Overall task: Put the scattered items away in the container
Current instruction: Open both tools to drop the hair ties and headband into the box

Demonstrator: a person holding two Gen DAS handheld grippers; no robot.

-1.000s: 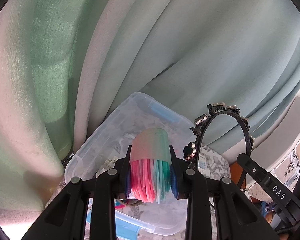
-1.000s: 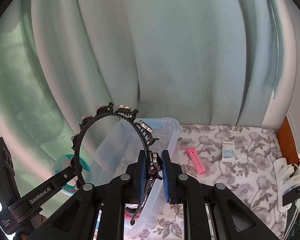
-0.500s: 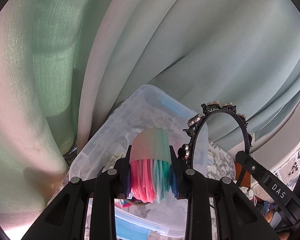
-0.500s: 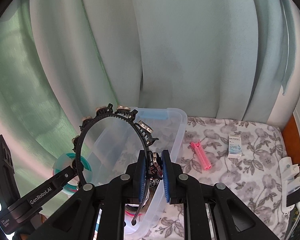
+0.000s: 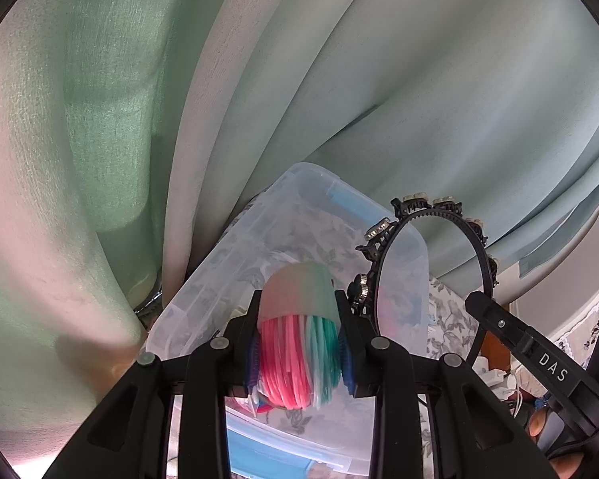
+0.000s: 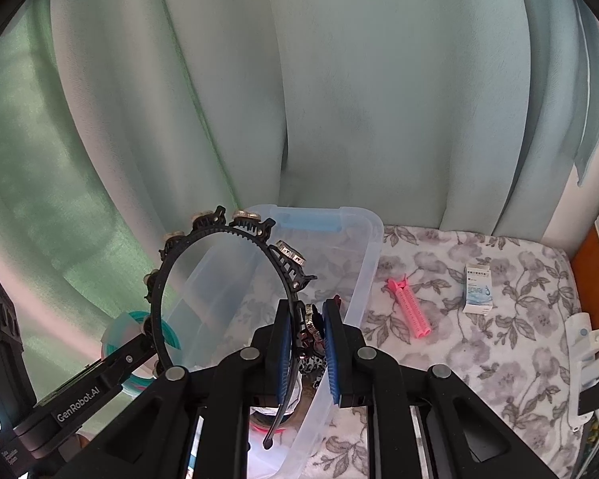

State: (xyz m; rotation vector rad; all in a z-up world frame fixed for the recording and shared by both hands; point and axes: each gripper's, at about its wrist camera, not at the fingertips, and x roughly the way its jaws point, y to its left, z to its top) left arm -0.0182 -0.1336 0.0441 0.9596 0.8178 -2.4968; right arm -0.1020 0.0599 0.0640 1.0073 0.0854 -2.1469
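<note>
If the right tool (image 6: 307,353) lets go early, its pinched black jewelled plastic headband (image 6: 219,279) could miss the clear plastic box (image 6: 363,247); the left tool (image 5: 299,343) squeezes a pink-and-green string roll (image 5: 297,343).

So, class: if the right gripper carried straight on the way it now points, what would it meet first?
Probably the inside of the clear plastic container: the right gripper, shut on the black headband, points down over it. Depth is uncertain.

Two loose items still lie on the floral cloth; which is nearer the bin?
The pink hair roller, lying just beside the clear bin; the small white box sits farther right.
</note>
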